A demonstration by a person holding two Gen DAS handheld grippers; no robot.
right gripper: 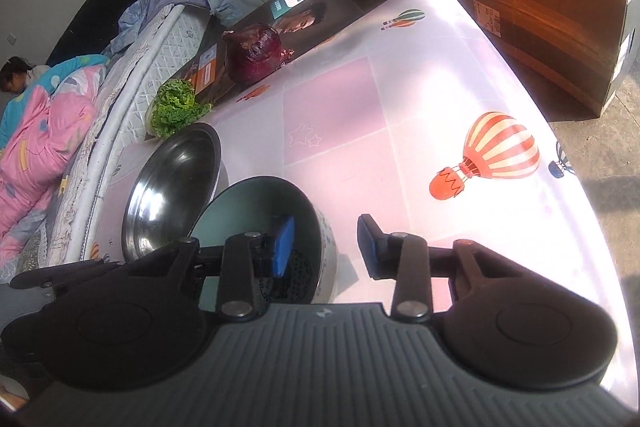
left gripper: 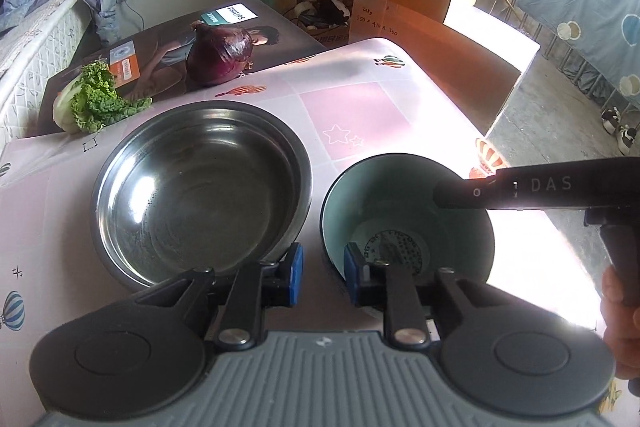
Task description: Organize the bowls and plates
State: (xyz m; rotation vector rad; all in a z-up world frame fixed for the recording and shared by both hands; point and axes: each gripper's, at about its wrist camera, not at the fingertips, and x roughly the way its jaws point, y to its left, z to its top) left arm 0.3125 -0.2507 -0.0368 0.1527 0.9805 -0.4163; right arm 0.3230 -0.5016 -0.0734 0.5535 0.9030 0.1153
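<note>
both grippers straddling the teal bowl rim

steel bowl (left gripper: 200, 191) and teal bowl (left gripper: 404, 223) sat side by side on the balloon-print surface (left gripper: 360, 99), rims nearly touching. left gripper (left gripper: 322, 279) straddled the teal bowl's near-left rim, one blue pad inside, one outside; fingers (left gripper: 294, 275) narrowed but a gap showed, rim not visibly pinched. right gripper (right gripper: 326, 247) straddled the same bowl's right wall, fingers (right gripper: 284, 247) likewise apart, no contact. red onion (left gripper: 220, 55) and leafy greens (left gripper: 94, 99) lay behind on a printed box.

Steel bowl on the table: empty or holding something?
Empty. The left wrist view shows the steel bowl with a bare, shiny bottom and nothing inside.
</note>
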